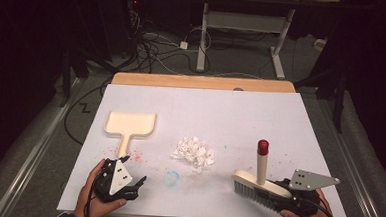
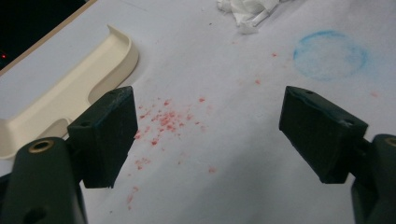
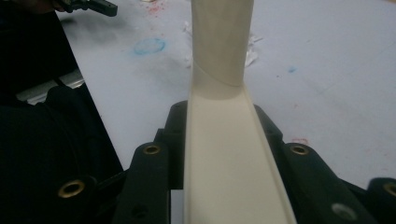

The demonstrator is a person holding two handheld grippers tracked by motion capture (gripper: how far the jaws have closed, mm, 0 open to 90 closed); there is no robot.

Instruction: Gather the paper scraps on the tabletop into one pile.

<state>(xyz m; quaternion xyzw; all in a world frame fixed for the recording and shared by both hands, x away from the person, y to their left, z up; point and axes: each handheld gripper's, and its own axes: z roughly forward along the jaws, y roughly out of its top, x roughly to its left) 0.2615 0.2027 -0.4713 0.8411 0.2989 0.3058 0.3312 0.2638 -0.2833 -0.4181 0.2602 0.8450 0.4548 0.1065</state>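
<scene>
A cream hand brush with grey bristles and a red-tipped handle standing upright is near the sheet's front right. My right gripper is shut on its cream back. In the right gripper view the jaws clamp the brush from both sides. A cream dustpan lies flat at the left, handle toward me. A pile of white paper scraps sits mid-sheet. My left gripper rests at the front left, just below the dustpan handle. It is open and holds nothing, and its view has the dustpan at the left.
A white sheet covers the wooden table. Red specks dot the sheet between the left jaws, and a faint blue ring is drawn near the front middle. Beyond the table's far edge are cables and another table's legs on the floor.
</scene>
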